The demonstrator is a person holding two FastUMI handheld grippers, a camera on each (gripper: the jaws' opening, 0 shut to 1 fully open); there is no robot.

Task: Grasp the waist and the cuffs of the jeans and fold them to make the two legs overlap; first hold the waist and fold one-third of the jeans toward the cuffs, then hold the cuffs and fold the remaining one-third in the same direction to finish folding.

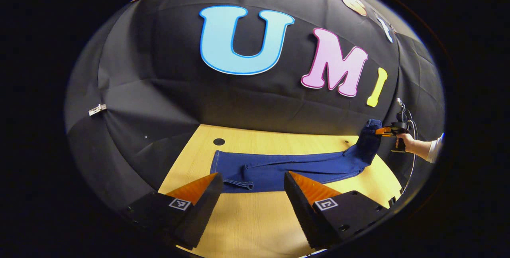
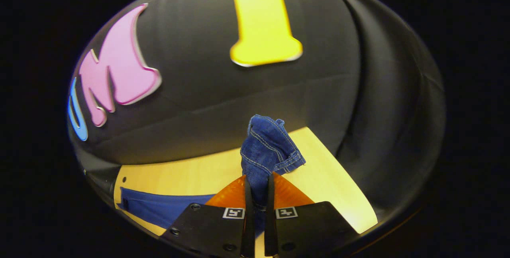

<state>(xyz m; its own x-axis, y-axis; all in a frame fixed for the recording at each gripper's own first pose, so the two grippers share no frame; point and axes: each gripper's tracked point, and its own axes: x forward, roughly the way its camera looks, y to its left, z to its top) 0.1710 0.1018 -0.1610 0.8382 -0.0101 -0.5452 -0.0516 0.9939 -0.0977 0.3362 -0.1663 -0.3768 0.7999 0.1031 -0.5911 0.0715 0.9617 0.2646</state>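
Observation:
Blue jeans (image 1: 287,170) lie lengthwise across the wooden table (image 1: 255,218), their legs overlapped and the cuffs toward the left. My left gripper (image 1: 253,174) hovers open in front of the cuff end, with nothing between its fingers. At the far right the waist end (image 1: 370,130) is lifted off the table. My right gripper (image 1: 384,131) is shut on that end. In the right gripper view the bunched waist (image 2: 271,146), with a belt loop showing, sticks up from my right gripper (image 2: 259,180), both fingers pressing on the denim. The rest of the jeans (image 2: 159,206) trails down to the left over the table (image 2: 326,178).
A person's hand with a white sleeve (image 1: 414,144) holds the right gripper at the table's right end. A small dark hole (image 1: 218,141) marks the tabletop behind the cuffs. Bare wood lies in front of the jeans. The black cloth wall stands close behind the table.

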